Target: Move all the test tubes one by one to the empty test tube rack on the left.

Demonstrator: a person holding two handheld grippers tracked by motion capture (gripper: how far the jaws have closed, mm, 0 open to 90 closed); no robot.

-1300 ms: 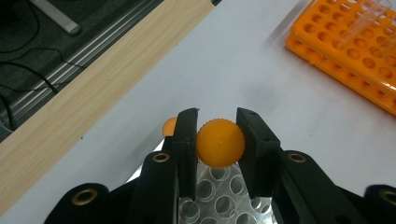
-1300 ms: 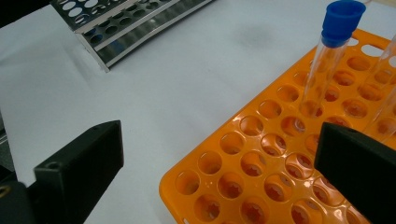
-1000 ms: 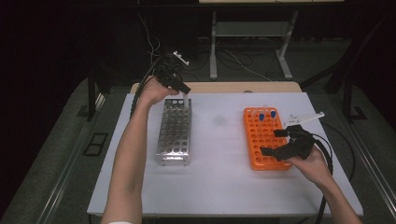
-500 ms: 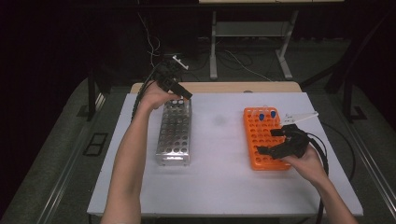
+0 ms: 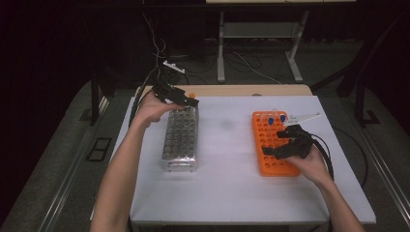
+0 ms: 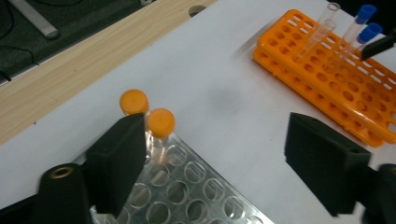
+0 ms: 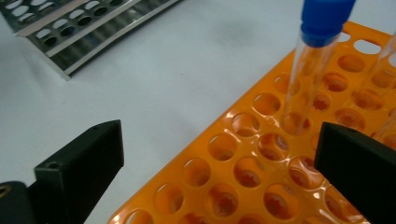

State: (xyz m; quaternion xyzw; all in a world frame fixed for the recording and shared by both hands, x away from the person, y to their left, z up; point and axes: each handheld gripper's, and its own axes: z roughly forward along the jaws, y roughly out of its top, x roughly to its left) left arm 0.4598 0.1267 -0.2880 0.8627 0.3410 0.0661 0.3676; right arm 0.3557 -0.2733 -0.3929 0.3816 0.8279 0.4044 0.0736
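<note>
White table (image 5: 227, 183) carries a metal rack (image 5: 181, 140) on the left and an orange rack (image 5: 270, 154) on the right. Over the metal rack's far end the left gripper (image 6: 215, 158) hangs with jaws wide apart, two upright orange-capped tubes (image 6: 160, 128) just beside its left jaw, so the left hand is nearer them. Above the orange rack, the right gripper (image 7: 219, 172) is likewise spread, with an upright blue-capped tube (image 7: 310, 65) just ahead.

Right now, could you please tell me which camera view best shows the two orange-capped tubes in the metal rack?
The left gripper view: the two orange-capped tubes stand close beside its left jaw. The high view gives one orange speck.
</note>
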